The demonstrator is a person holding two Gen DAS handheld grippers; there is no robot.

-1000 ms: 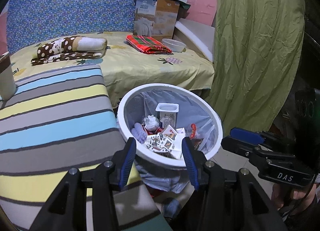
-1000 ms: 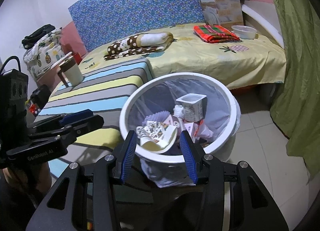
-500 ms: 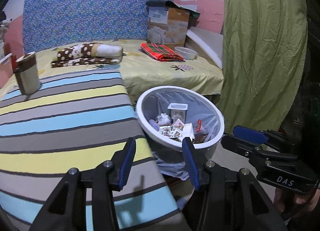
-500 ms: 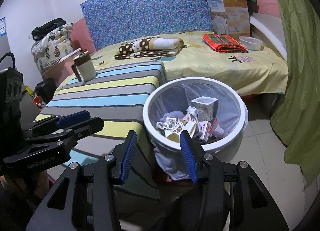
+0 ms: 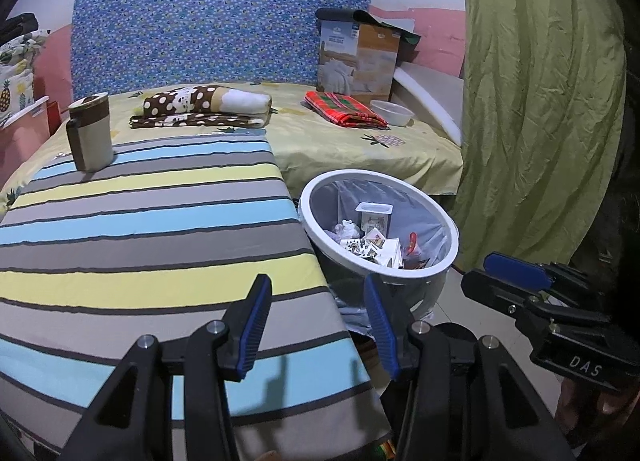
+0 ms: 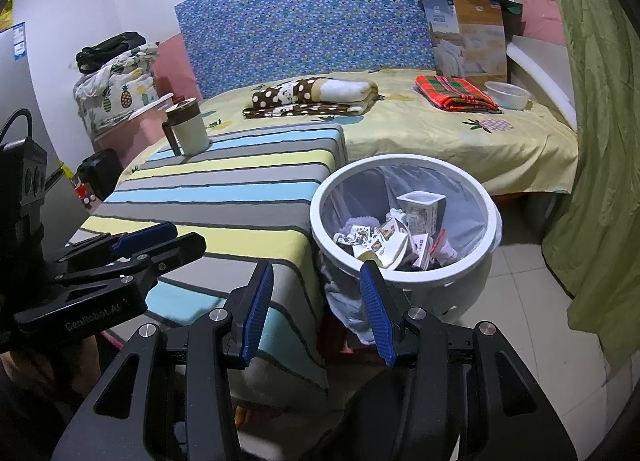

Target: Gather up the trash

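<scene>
A white-rimmed trash bin (image 5: pixel 440 217) (image 6: pixel 490 213) with a grey liner stands on the floor beside the striped table. It holds a yogurt cup (image 5: pixel 374 215) (image 6: pixel 424 207), printed paper scraps (image 5: pixel 374 247) (image 6: pixel 376 239) and other wrappers. My left gripper (image 5: pixel 318 325) is open and empty, above the table's near right corner, short of the bin. My right gripper (image 6: pixel 316 309) is open and empty, above the gap between table and bin. Each gripper shows in the other's view: the right one (image 5: pixel 516 271) and the left one (image 6: pixel 144 239).
A striped cloth covers the table (image 5: pixel 140 229) (image 6: pixel 224 197), with a brown-and-cream mug (image 5: pixel 89 137) (image 6: pixel 188 127) at its far corner. Behind is a bed with a folded dotted blanket (image 5: pixel 204 107), a red plaid cloth (image 5: pixel 344 109), a white bowl (image 5: pixel 392 112) and a cardboard box (image 5: pixel 358 57). A green curtain (image 5: pixel 536 101) hangs right.
Both grippers have pulled back and away from the bin, which now looks smaller and farther. More of the striped table and the mug have come into view. Both stay open and empty.
</scene>
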